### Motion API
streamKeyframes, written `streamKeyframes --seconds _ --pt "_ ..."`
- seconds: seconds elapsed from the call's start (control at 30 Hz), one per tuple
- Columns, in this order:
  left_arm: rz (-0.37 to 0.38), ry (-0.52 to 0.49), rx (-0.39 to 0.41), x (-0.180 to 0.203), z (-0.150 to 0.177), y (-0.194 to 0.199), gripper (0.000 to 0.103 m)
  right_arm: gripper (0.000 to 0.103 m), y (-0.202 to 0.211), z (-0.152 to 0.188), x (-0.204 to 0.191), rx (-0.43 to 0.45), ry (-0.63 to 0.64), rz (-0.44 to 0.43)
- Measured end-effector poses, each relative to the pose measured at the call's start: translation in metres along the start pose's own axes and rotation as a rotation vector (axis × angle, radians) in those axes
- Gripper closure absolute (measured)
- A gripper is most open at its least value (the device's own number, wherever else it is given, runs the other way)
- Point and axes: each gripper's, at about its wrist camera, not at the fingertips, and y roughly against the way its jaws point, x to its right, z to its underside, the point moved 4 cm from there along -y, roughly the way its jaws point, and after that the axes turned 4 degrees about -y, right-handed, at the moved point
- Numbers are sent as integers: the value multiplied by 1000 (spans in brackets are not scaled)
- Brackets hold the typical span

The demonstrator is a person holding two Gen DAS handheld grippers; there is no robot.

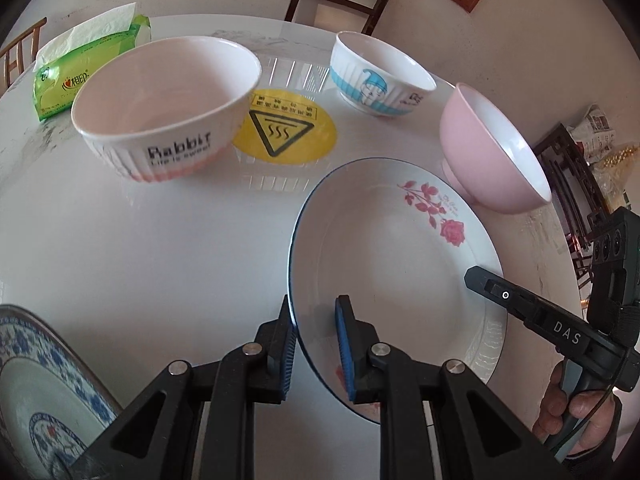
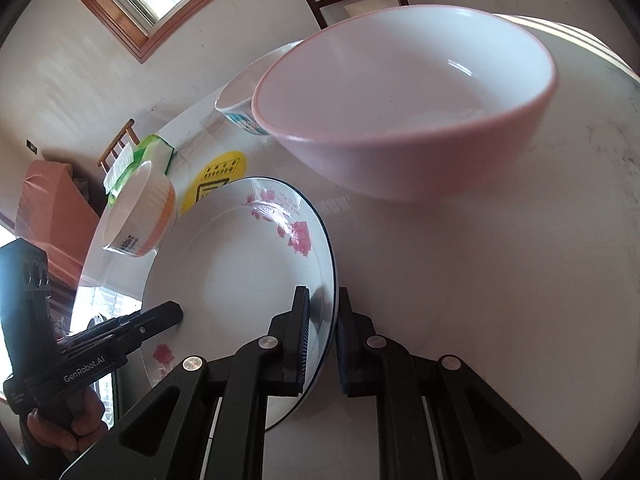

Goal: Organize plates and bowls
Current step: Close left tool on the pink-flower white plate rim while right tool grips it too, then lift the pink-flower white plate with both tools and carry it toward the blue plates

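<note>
Both grippers, left (image 1: pixel 316 340) and right (image 2: pixel 324 332), clamp opposite rims of the rose plate (image 1: pixel 392 264). Next: lift level, probably toward the blue plate (image 1: pixel 36 392).

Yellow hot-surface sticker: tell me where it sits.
The yellow sticker lies flat on the table, between the Rabbit bowl and the blue cartoon bowl.

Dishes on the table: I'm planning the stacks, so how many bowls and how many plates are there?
Bowls: 3 (Rabbit bowl, blue cartoon bowl, pink bowl)
Plates: 2 (rose plate, blue-patterned plate)
Total: 5
</note>
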Motion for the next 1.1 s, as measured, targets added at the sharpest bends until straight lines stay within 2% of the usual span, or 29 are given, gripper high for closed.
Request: streamKeyframes --seconds 0.23,0.47,1.1 --pt "23 -34 -70 13 31 10 84 91 21 34 8 -51 -5 3" --pt "34 -76 -114 24 50 20 84 91 33 53 14 -87 -6 9" --pt "6 -72 -49 29 63 29 84 90 39 62 2 -41 59 39"
